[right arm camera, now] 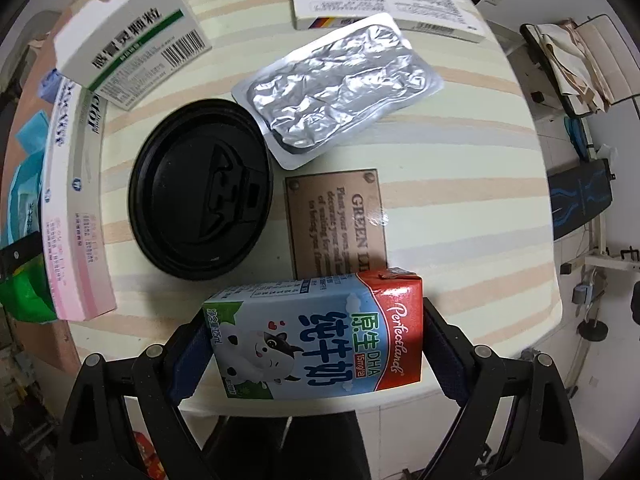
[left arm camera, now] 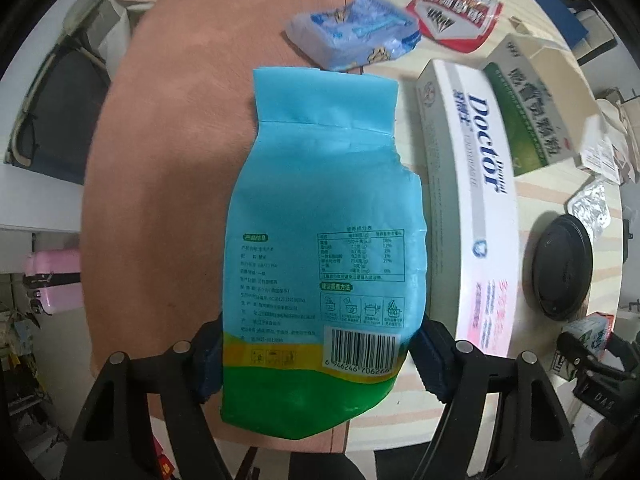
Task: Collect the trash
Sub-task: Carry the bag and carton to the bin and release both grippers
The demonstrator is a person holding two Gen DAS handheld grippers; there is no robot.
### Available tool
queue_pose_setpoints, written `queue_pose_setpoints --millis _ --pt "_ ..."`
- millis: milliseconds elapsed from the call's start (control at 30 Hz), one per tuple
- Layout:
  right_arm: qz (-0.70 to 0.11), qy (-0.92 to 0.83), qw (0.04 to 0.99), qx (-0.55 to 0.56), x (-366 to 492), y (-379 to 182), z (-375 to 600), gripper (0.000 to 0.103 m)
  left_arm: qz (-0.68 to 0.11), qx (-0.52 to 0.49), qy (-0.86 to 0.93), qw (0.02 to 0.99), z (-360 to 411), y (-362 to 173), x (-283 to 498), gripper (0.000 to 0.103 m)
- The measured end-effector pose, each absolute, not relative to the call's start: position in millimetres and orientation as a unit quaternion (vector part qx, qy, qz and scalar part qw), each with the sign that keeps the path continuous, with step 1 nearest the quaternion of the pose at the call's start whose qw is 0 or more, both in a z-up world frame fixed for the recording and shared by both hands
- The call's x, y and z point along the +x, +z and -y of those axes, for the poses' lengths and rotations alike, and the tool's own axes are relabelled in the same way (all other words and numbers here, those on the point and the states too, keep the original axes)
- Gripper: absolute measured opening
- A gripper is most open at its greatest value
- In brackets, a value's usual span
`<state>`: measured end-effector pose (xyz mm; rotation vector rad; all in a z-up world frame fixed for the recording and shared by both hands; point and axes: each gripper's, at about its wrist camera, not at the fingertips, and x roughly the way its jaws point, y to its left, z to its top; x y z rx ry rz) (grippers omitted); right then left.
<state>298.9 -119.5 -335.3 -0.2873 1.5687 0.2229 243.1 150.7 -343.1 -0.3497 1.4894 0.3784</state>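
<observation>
My left gripper [left arm camera: 316, 356] is shut on a blue and green food pouch [left arm camera: 320, 216], which it holds by the lower end above the table. My right gripper [right arm camera: 316, 348] is shut on a small milk carton [right arm camera: 320, 336] with a cow print, held sideways near the table's front edge. The same carton and gripper show at the far right of the left wrist view [left arm camera: 588, 336]. The pouch shows at the left edge of the right wrist view [right arm camera: 24, 280].
On the striped table [right arm camera: 460, 184] lie a black cup lid [right arm camera: 200, 192], a foil blister pack [right arm camera: 340, 88], a toothpaste box [left arm camera: 468, 200], a green-and-white medicine box [right arm camera: 132, 44], a white leaflet box [right arm camera: 380, 0], a brown plaque [right arm camera: 340, 224], and blue [left arm camera: 352, 28] and red [left arm camera: 456, 16] wrappers.
</observation>
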Motion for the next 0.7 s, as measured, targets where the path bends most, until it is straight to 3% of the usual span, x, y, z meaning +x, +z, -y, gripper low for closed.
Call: queue_pose_setpoints --millis 567,700 --pt "-0.656 0.122 0.745 -0.003 209 -272 138 0.094 -0.588 -0.164 0.142 0.779 -130 -229 85 0.074" --pt "-0.658 0.127 0.741 0.030 157 -267 150 0.094 -0.589 -0.178 0.100 0.782 -93 -258 70 0.074"
